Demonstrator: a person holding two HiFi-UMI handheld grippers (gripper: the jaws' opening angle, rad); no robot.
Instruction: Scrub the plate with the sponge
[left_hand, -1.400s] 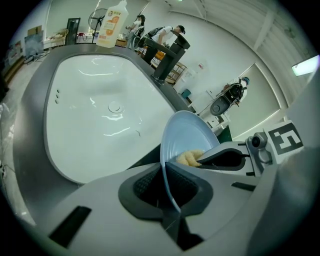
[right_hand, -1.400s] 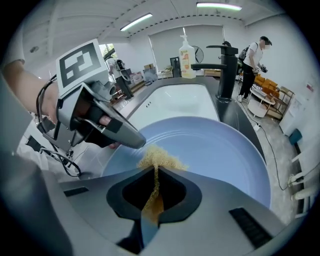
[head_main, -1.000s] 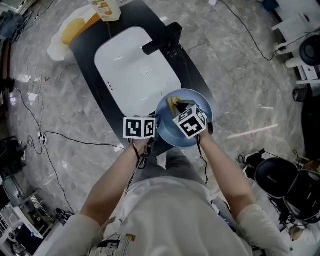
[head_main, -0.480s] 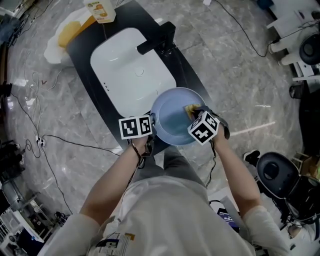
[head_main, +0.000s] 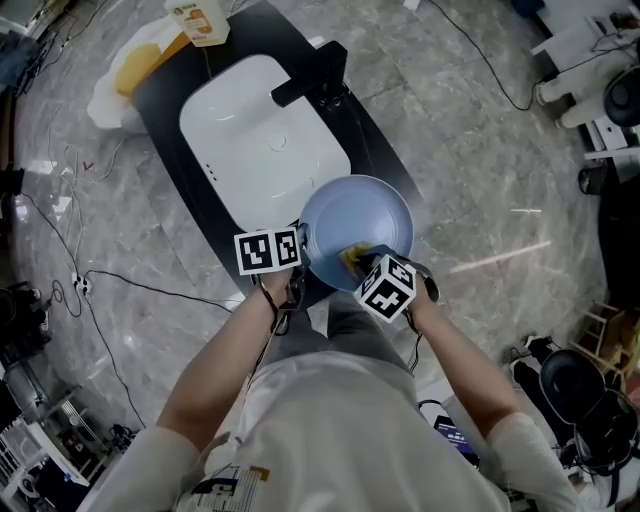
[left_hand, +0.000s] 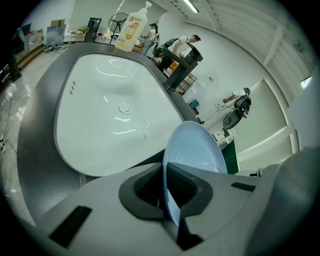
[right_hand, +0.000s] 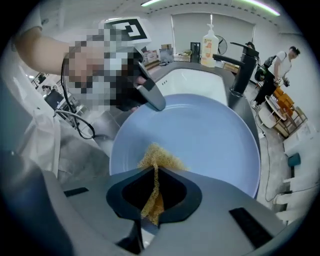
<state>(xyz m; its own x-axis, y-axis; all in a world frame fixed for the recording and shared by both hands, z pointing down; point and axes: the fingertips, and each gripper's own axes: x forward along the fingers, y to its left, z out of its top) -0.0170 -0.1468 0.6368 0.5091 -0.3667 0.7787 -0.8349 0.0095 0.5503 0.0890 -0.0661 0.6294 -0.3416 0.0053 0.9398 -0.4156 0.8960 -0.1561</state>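
While the sink (head_main: 250, 130) fills the upper left of the head view, we clamp our left gripper (head_main: 303, 243) on the left rim of the plate (head_main: 370, 210), which sits at frame centre, just below the sink. Right of that, our right gripper (head_main: 362, 265) pinches the sponge (head_main: 351, 258), pressed against the plate's lower edge.

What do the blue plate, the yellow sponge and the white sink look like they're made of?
The plate looks like glazed ceramic, perhaps melamine: pale blue, smooth, soft sheen, thin rim. The sponge looks like coarse yellow fibre mesh: open weave, squashed flat. The sink basin is probably glossy white ceramic: sharp light reflections.
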